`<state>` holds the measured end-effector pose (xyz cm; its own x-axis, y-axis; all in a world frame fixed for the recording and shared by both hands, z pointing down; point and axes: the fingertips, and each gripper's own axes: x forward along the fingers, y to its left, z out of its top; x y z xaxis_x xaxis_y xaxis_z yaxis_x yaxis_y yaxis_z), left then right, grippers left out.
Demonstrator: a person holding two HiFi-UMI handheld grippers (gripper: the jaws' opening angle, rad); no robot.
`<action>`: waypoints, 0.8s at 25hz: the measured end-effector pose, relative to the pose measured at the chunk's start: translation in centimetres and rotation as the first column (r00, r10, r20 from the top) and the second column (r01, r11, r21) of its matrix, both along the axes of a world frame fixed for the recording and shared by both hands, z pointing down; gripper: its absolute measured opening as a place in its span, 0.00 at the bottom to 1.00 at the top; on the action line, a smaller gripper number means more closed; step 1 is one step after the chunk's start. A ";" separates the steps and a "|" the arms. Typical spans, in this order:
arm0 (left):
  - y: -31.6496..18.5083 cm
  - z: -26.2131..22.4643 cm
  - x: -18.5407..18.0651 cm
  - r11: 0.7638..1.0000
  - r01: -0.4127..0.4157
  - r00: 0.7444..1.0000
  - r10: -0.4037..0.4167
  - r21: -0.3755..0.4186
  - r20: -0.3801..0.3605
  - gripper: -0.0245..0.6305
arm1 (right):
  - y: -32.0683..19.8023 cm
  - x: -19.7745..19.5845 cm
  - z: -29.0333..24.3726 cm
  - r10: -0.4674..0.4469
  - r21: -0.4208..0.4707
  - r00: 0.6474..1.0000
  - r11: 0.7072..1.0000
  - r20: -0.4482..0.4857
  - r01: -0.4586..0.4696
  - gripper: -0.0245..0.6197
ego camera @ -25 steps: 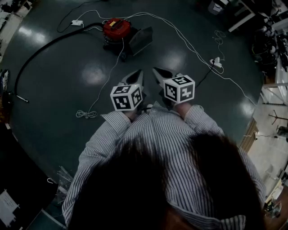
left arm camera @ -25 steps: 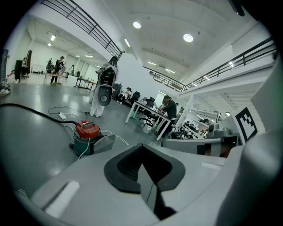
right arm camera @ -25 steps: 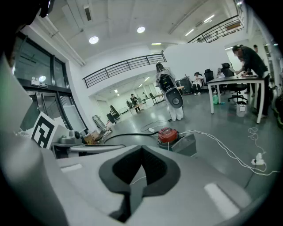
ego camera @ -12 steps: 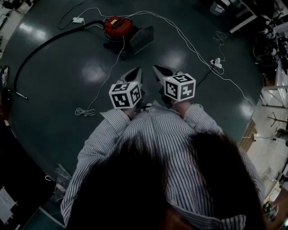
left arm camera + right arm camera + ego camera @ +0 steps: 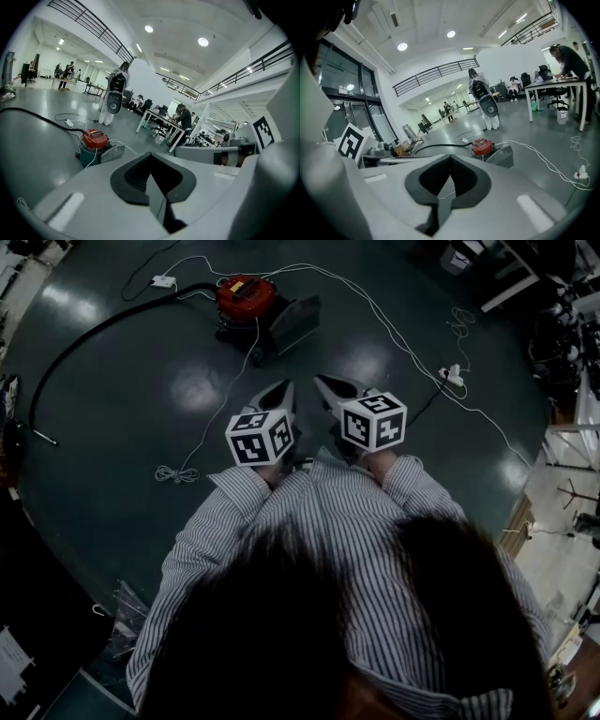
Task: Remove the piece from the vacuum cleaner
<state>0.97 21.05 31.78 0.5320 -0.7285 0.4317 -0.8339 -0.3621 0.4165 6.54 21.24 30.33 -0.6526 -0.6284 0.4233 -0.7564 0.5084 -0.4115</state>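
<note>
The vacuum cleaner (image 5: pixel 246 301) stands on the dark glossy floor (image 5: pixel 122 427) at the far side, a little left of centre and well apart from both tongs. It has a red lid over a dark teal body. A pale yellowish label sits on the lid, but its print is too small to read. A grey wedge-shaped piece (image 5: pixel 292 322) sits against the cleaner's right side. Whether it is clipped on or only leaning there cannot be told.

A black hose (image 5: pixel 84 343) runs from the cleaner in a long curve to the left. A white cable (image 5: pixel 220 399) trails from the cleaner toward the near side and ends in a small coil. A white power strip (image 5: pixel 161 282) lies on the far left.

The left gripper (image 5: pixel 284 388) and the right gripper (image 5: pixel 323 382) are held side by side in front of a person in a striped shirt (image 5: pixel 328 521), both pointing toward the cleaner. Each carries a cube with black-and-white square markers and no letters. On both tongs the dark pads meet at the tips, closed with nothing between them.
</note>
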 end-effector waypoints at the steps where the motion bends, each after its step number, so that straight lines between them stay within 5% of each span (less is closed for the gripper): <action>1: -0.3 0.0 0.1 1.000 0.005 1.000 -0.005 0.002 0.000 0.05 | -0.2 0.2 0.1 -0.008 -0.004 1.000 1.000 0.000 0.008 0.04; 11: -0.9 1.3 3.1 0.999 0.023 0.999 -0.025 -0.030 -0.041 0.05 | -0.5 1.8 2.0 -0.079 -0.060 0.996 0.995 -0.033 0.077 0.04; 20: -6.6 3.8 1.7 0.994 0.050 0.995 -0.058 -0.096 -0.078 0.05 | -5.6 1.0 4.2 -0.089 -0.107 0.995 0.991 -0.037 0.085 0.04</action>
<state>2.66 14.45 35.63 0.5287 -0.7155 0.4567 -0.8135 -0.2736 0.5132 7.57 15.65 34.53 -0.6833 -0.5209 0.5116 -0.7288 0.5285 -0.4353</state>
